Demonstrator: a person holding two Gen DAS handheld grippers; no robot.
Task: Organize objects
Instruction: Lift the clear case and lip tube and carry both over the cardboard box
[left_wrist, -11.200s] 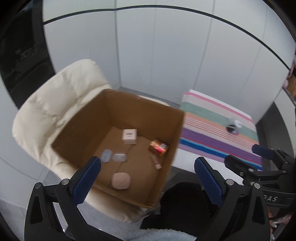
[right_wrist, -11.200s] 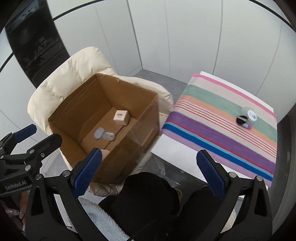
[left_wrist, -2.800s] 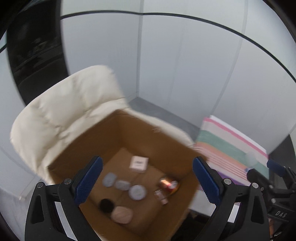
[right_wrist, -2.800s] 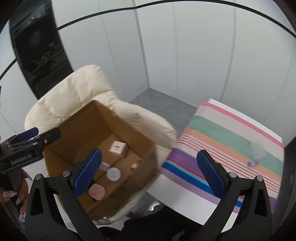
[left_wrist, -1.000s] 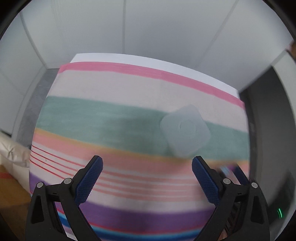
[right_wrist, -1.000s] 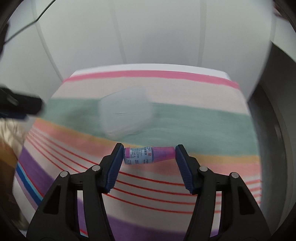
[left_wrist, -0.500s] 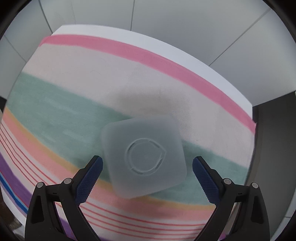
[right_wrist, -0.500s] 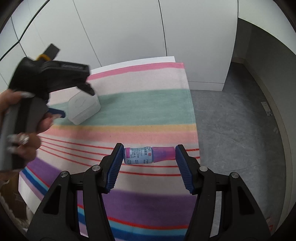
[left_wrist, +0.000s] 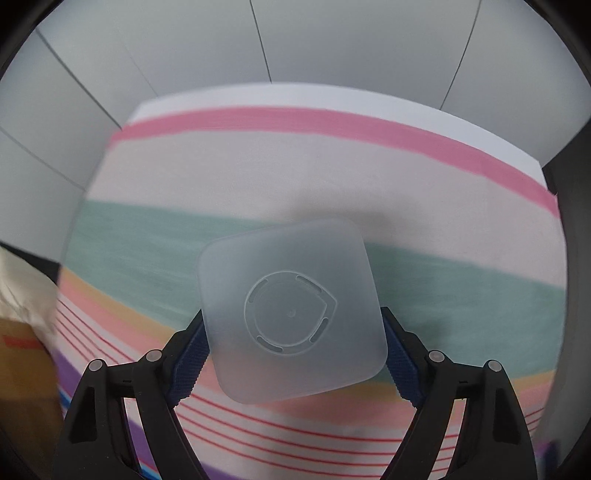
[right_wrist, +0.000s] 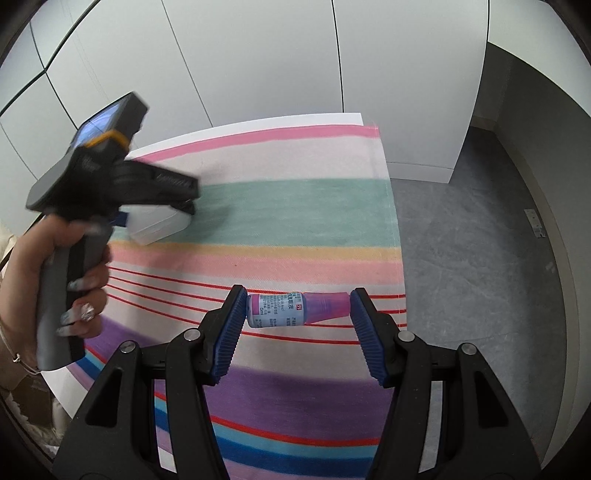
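A frosted, translucent square box (left_wrist: 288, 310) lies on the striped tablecloth (left_wrist: 229, 184). My left gripper (left_wrist: 291, 325) points steeply down over it. Its jaws are closing, the box is between them, and the blue pads (left_wrist: 186, 358) meet its two sides. In the right wrist view the same box (right_wrist: 157, 225) sits under the left gripper (right_wrist: 155, 214), which a hand holds. My right gripper (right_wrist: 298, 306) is shut on a small bottle (right_wrist: 280, 310) with a purple cap. The bottle lies crosswise between the pads, above the cloth's red lines.
The cloth-covered table (right_wrist: 295, 206) ends at the right, where grey floor (right_wrist: 461, 258) begins. White wall panels stand behind it. In the left wrist view, a cardboard box (left_wrist: 22, 369) and a cream chair (left_wrist: 22, 280) show at the left edge.
The left gripper has come down over the translucent box and its jaws have narrowed onto its sides. The right gripper keeps the bottle and has drifted a little across the table.
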